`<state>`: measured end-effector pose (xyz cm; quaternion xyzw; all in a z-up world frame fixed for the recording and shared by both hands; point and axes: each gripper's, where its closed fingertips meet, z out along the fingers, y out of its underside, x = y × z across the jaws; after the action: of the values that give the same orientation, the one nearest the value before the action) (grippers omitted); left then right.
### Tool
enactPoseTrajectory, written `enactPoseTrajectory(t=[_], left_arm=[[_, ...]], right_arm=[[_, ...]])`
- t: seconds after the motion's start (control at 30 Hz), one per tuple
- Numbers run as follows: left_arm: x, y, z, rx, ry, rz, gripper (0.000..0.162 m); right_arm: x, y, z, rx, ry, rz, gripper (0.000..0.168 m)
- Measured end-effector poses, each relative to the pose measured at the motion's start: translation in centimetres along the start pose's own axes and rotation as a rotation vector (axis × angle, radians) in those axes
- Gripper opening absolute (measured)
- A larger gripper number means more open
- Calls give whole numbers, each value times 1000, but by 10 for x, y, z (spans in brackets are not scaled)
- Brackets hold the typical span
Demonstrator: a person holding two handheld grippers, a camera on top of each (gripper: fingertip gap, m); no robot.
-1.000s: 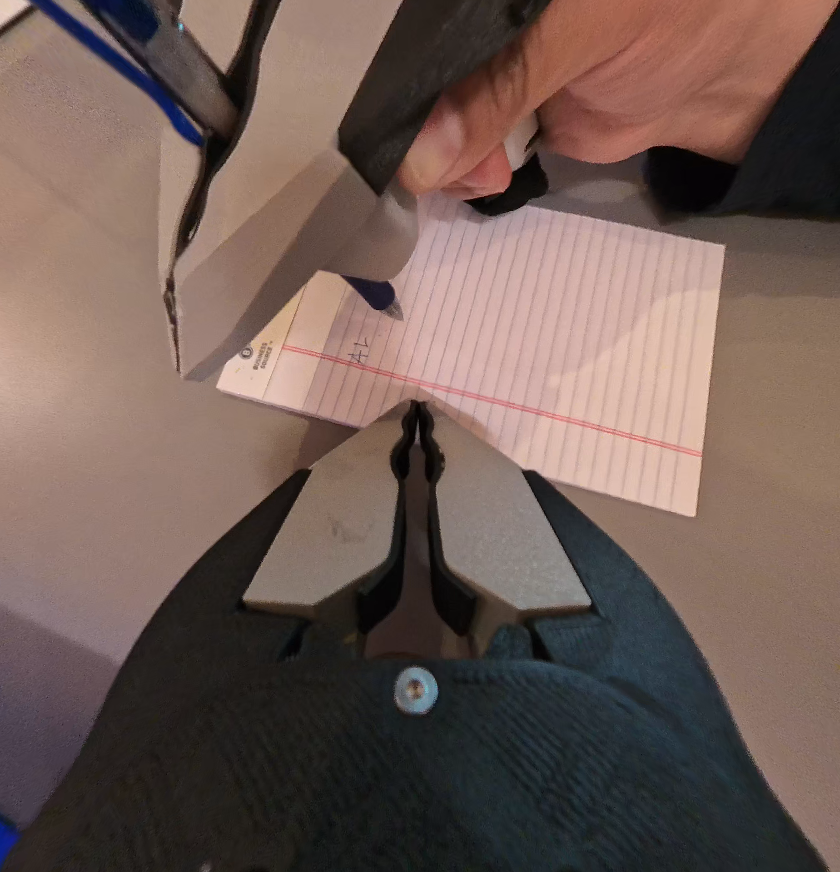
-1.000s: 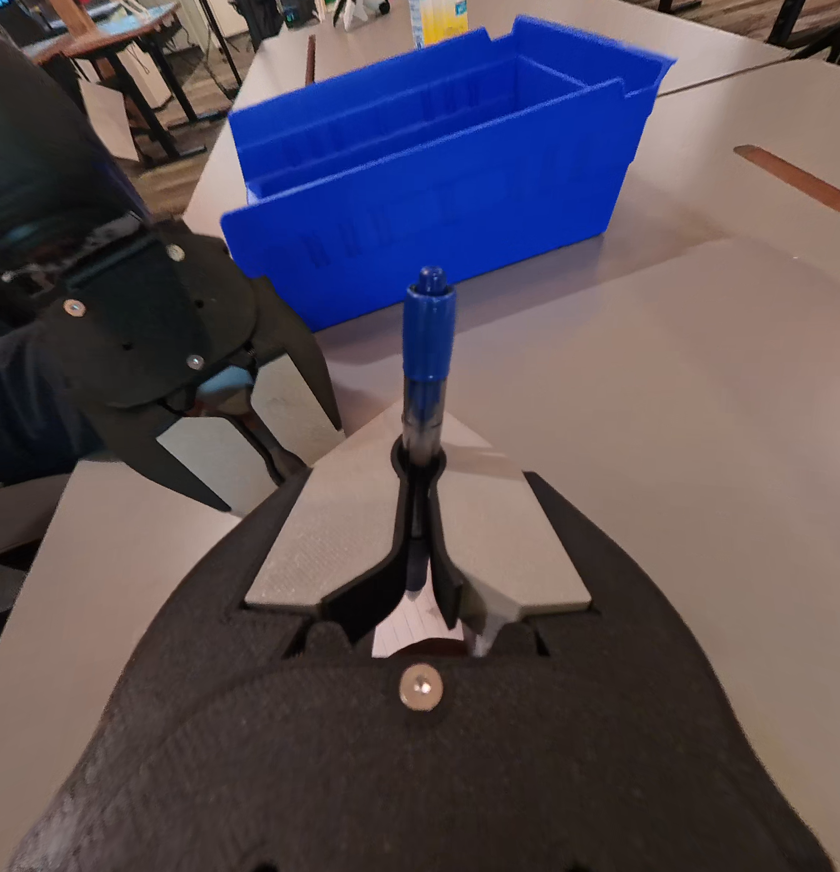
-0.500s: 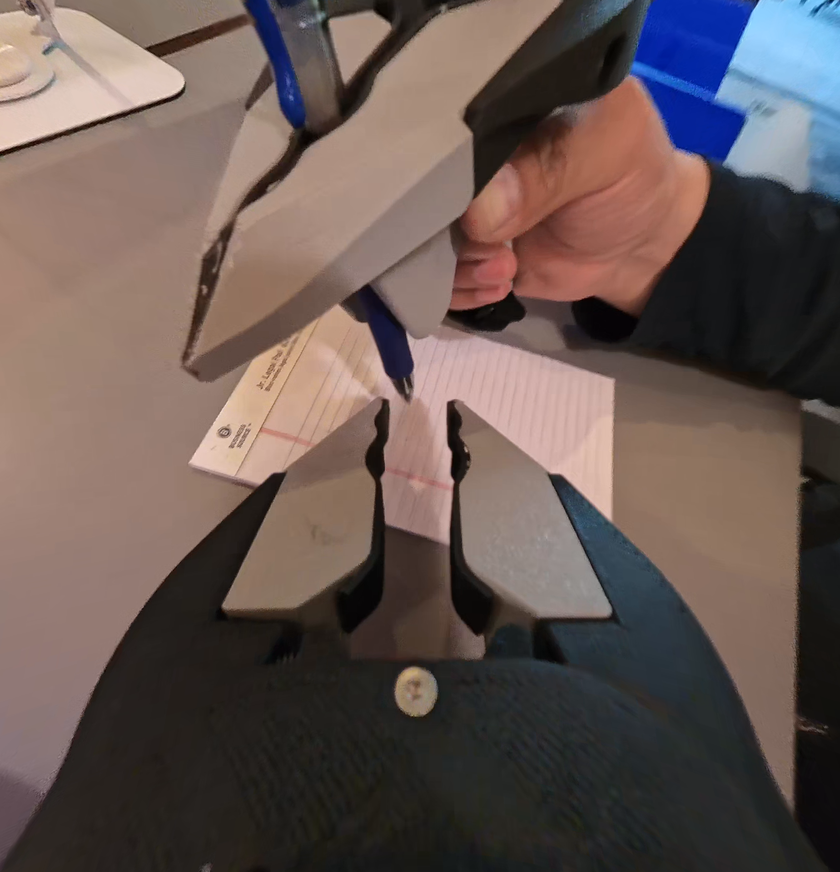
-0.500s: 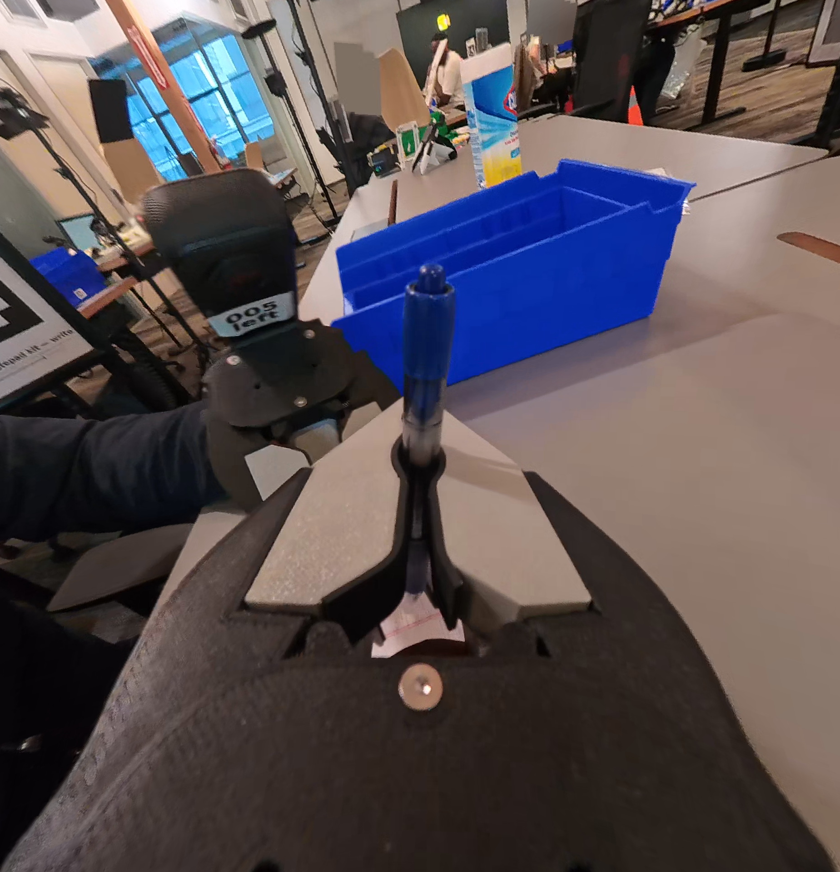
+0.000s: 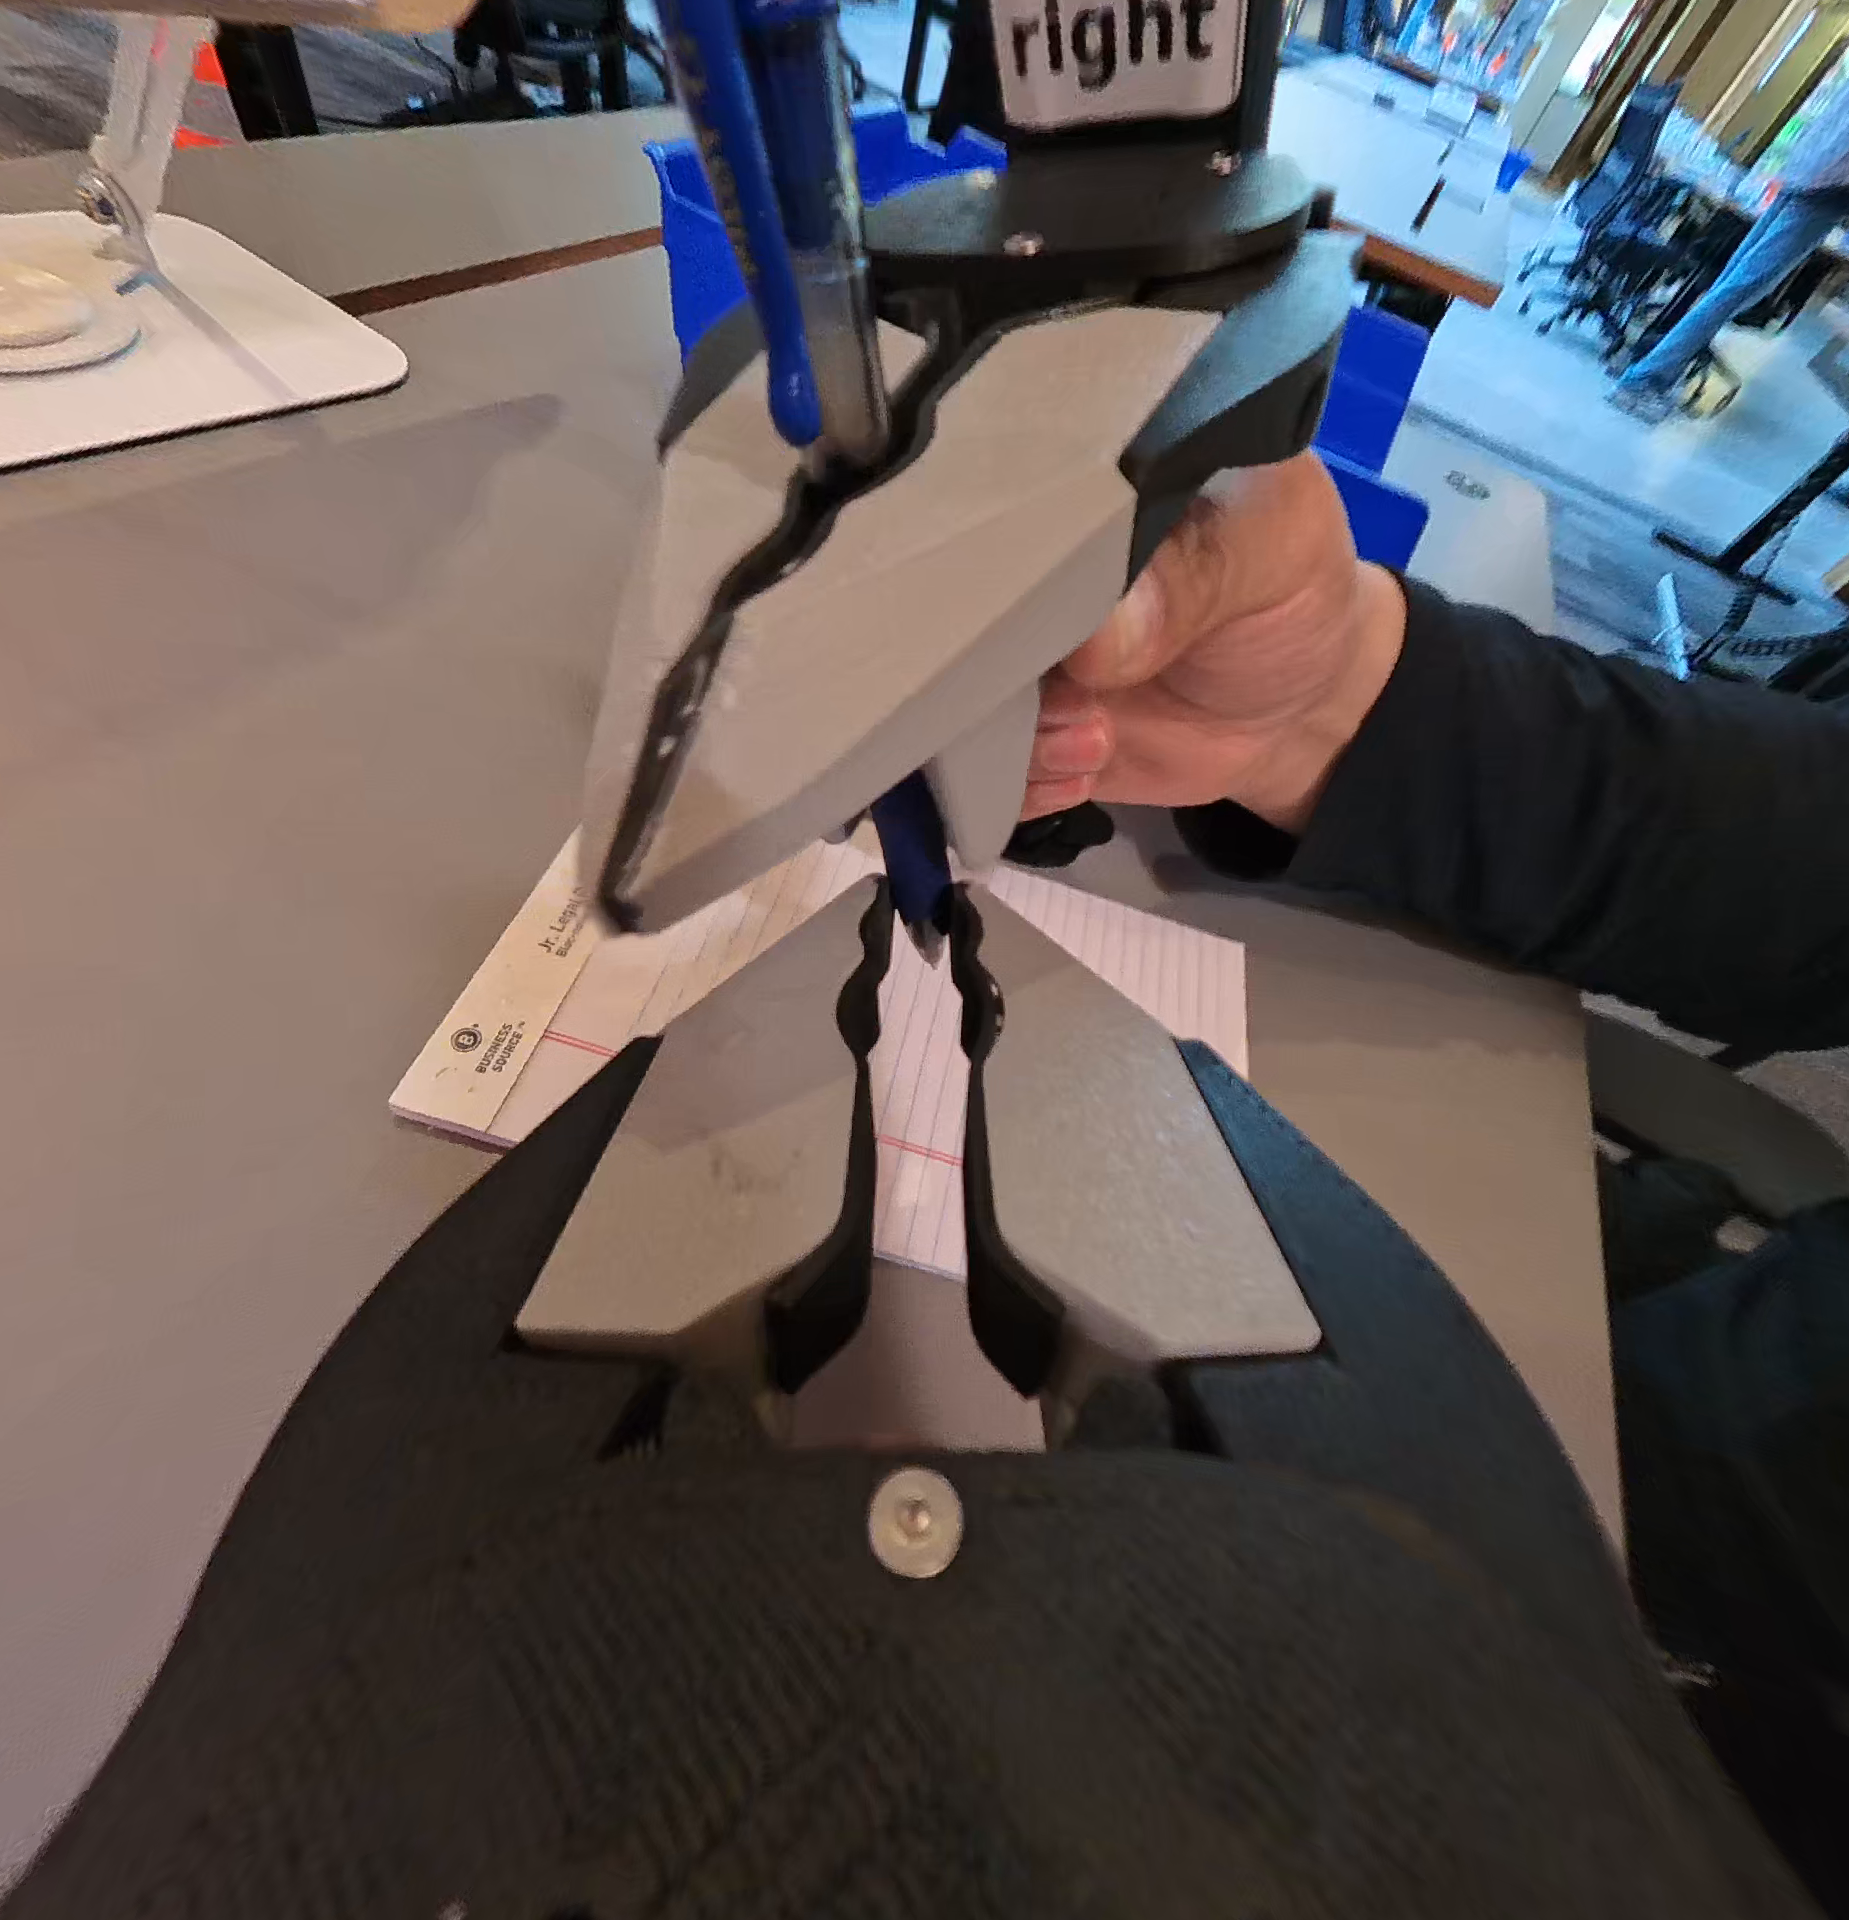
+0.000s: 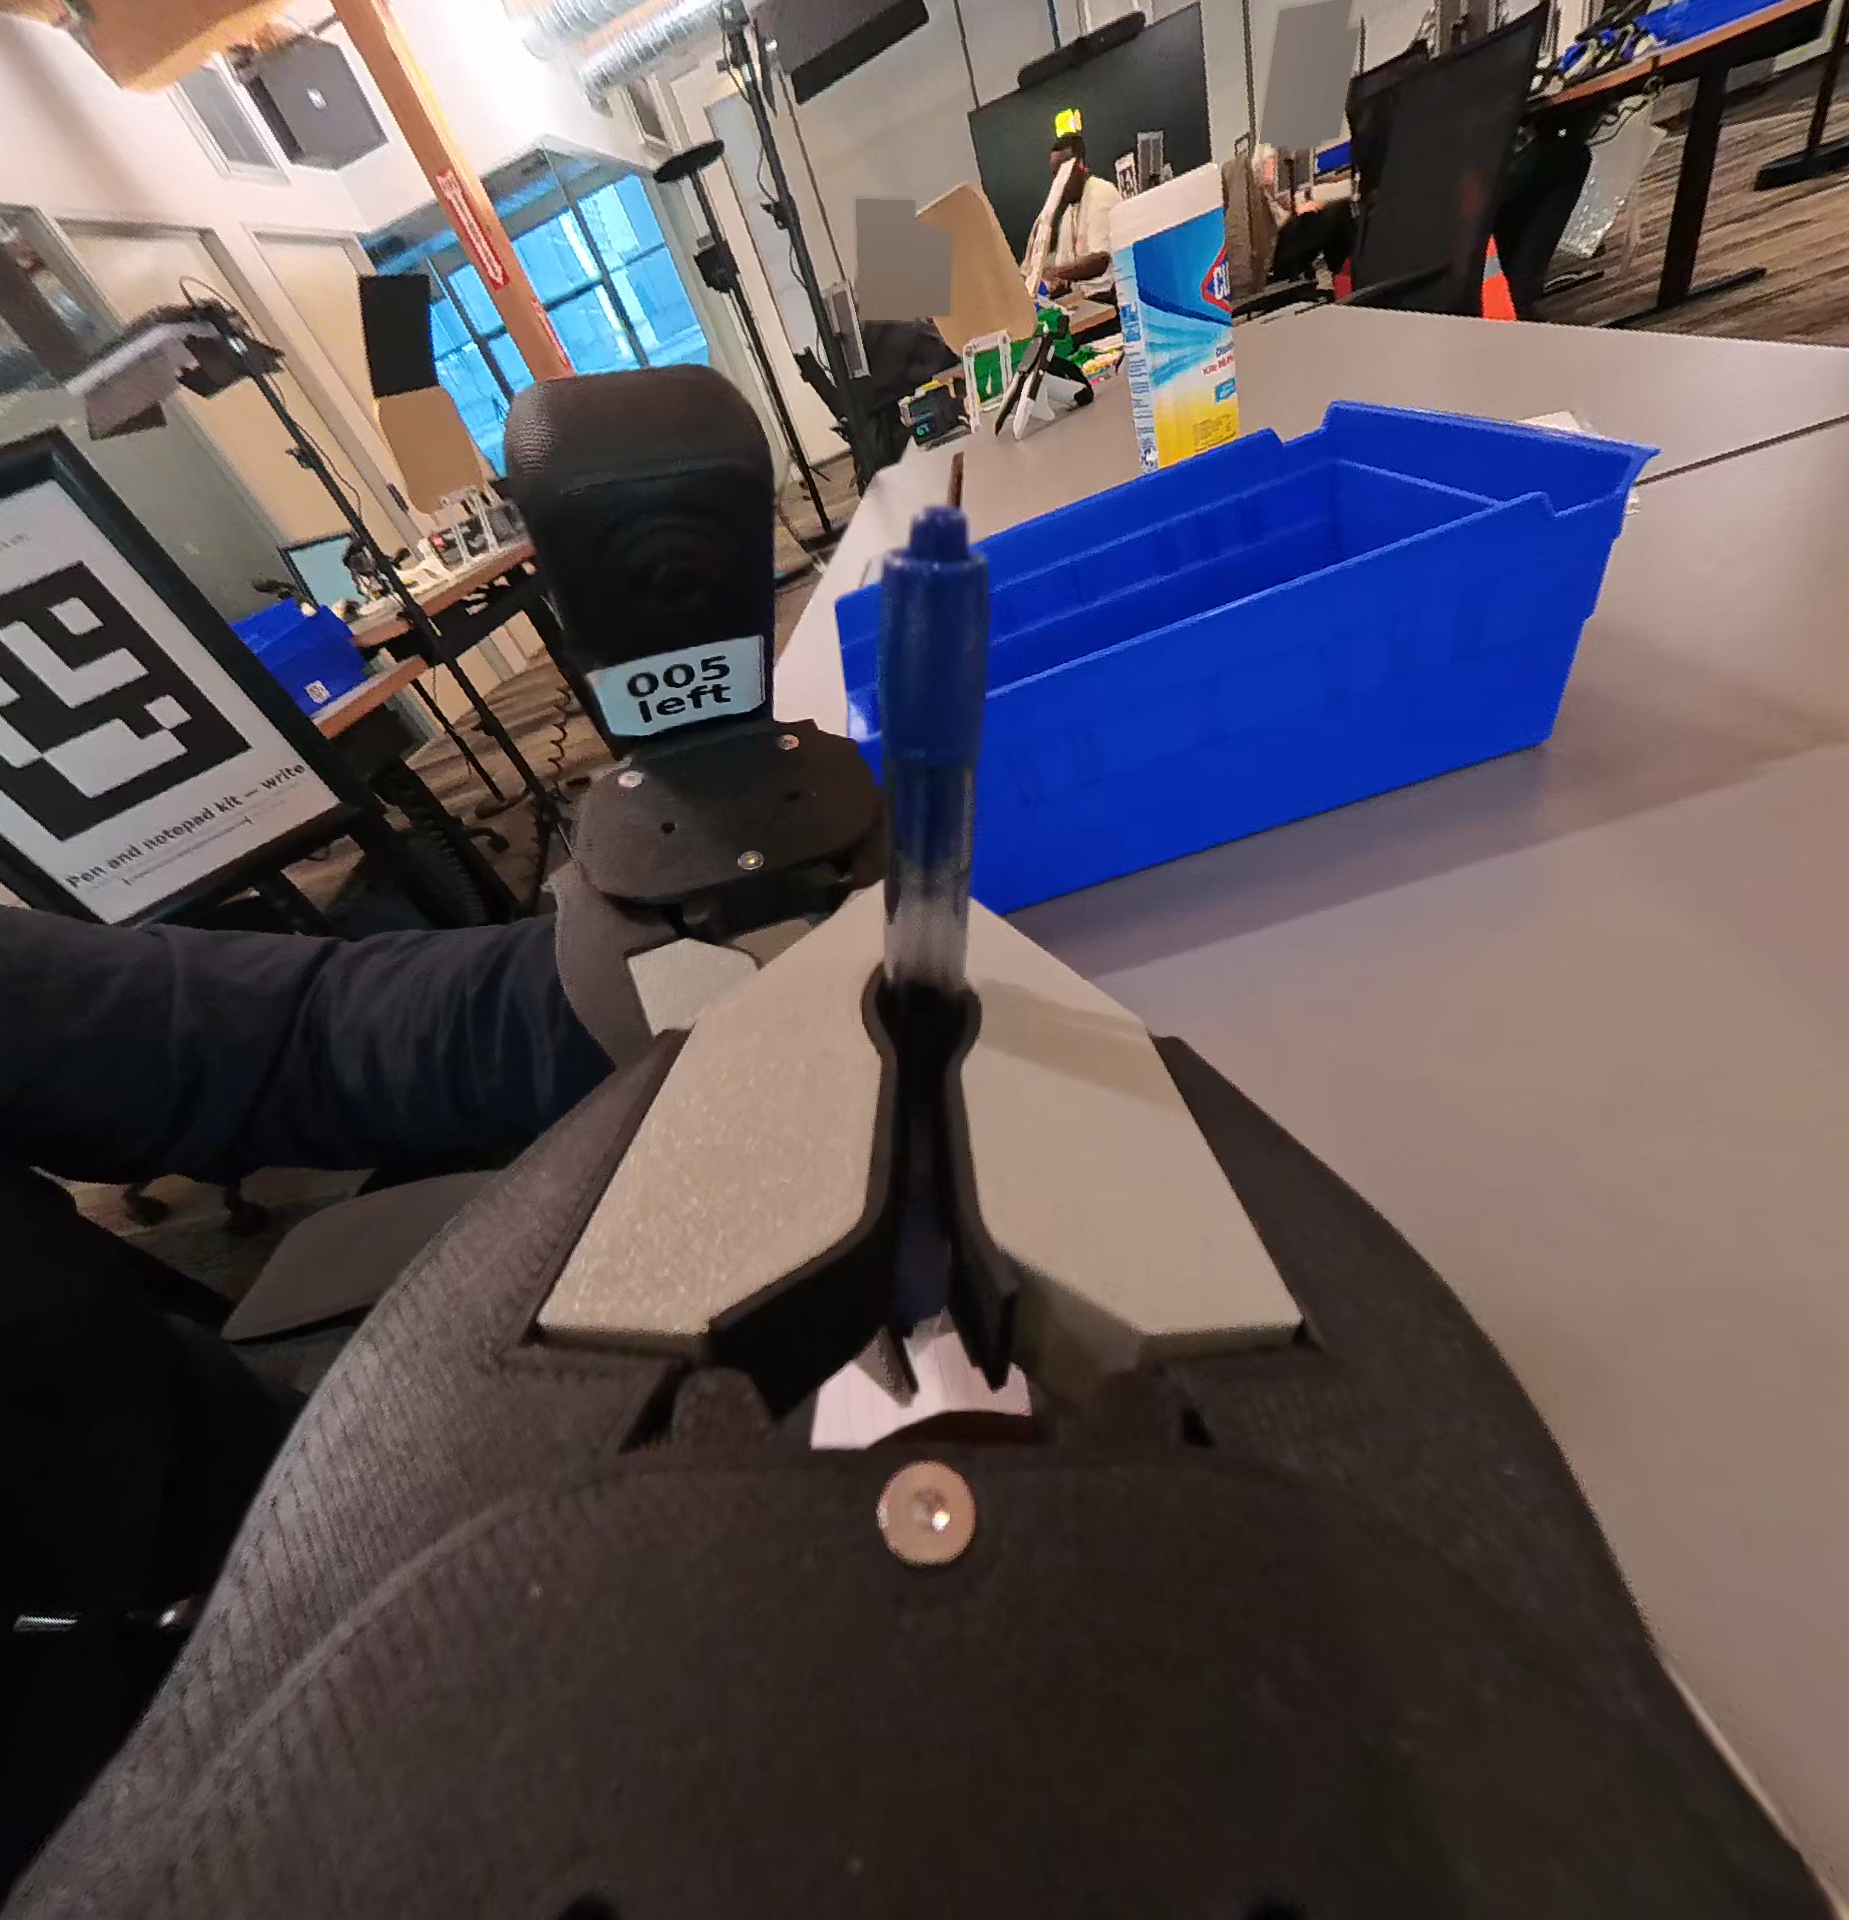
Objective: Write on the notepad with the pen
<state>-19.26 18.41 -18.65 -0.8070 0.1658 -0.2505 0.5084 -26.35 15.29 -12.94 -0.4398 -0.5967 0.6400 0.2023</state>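
gripping pen (image 6: 928,727), right tool (image 6: 925,997) clamped tight; left tool (image 5: 915,925) slightly parted, empty, above notepad (image 5: 1107,935).

blue pen (image 6: 928,665); white red-lined notepad (image 5: 1117,935); blue bin (image 6: 1263,665).

Black ribbed gripper body (image 5: 899,1714), 2 grey wedge jaws with black wavy pads, silver screw (image 5: 915,1525), dark sleeve (image 5: 1626,821)

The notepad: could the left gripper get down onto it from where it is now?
Probably yes: the left gripper is open and empty above the notepad, though the pen tip sits just ahead.
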Motion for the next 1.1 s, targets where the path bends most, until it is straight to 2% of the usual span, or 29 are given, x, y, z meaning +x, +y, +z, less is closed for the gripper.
enactPoseTrajectory(t=[0.37, 0.57, 1.1], left_arm=[[-8, -1, -5, 6, -46, 8, 7], [-15, -13, -14, 80, -61, -26, 7], [-21, -15, -18, 97, -82, -46, 8]], right_arm=[[11, 6, -18, -34, 47, 7, 2], [8, 5, -22, -18, 18, 51, 13], [13, 12, -21, -19, 18, 83, 8]])
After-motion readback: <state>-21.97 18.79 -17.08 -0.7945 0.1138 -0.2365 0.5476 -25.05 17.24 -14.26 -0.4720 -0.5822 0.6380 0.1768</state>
